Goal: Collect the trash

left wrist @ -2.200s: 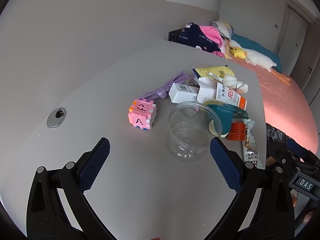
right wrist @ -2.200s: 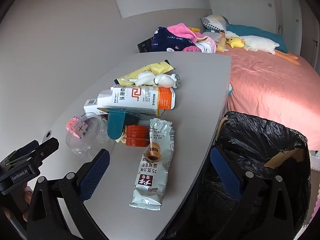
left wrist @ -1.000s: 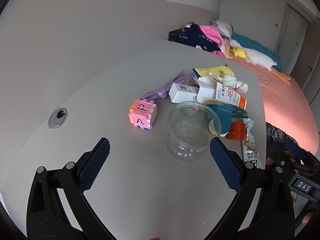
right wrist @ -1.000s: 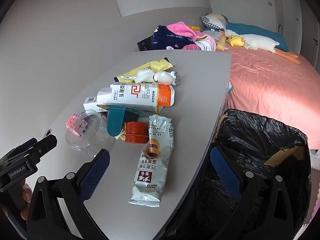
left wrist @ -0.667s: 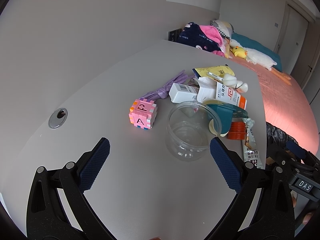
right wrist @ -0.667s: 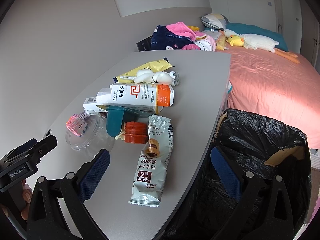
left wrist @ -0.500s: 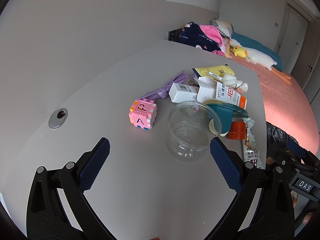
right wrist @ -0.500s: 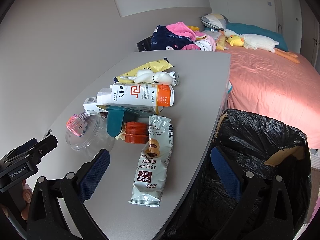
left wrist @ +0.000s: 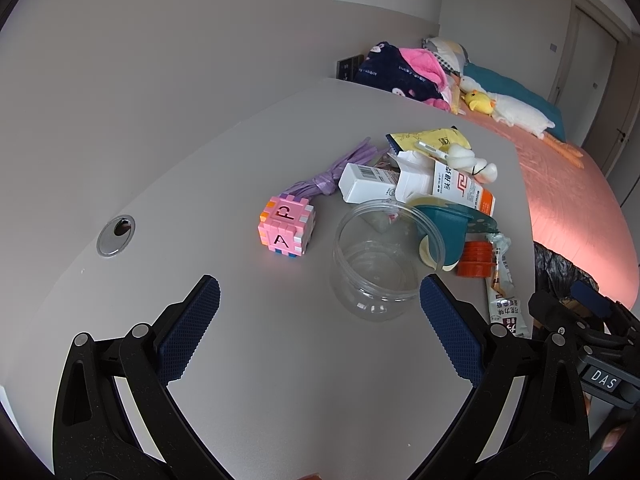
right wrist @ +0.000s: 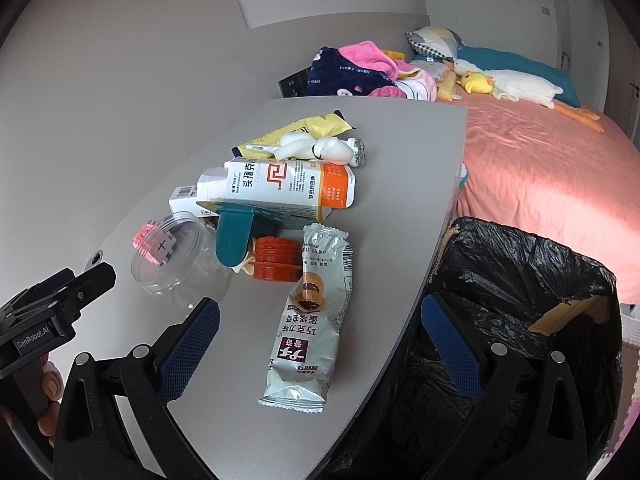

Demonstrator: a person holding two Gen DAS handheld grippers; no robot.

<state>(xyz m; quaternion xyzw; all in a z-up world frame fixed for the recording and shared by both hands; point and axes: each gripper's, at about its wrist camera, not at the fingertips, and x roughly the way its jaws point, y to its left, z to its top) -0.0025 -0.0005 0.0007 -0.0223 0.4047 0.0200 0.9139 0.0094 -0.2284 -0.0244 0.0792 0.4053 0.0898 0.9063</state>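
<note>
Snack wrapper (right wrist: pixel 308 320) near table (right wrist: pixel 416 168) edge beside bin bag (right wrist: pixel 520 264), both tools spread apart, empty.

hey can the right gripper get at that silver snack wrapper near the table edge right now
Probably yes. The right gripper is open and the silver snack wrapper lies flat directly ahead between its fingers, with nothing on top of it. Only the orange lids touch its far end, beside the bin bag.

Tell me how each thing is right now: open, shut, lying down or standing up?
Left tongs: open, empty.
Right tongs: open, empty.
Clear jar: upright, lidless, empty.
Snack wrapper: lying flat.
White and orange box: lying down, end flap open.
Black trash bag: open.
</note>
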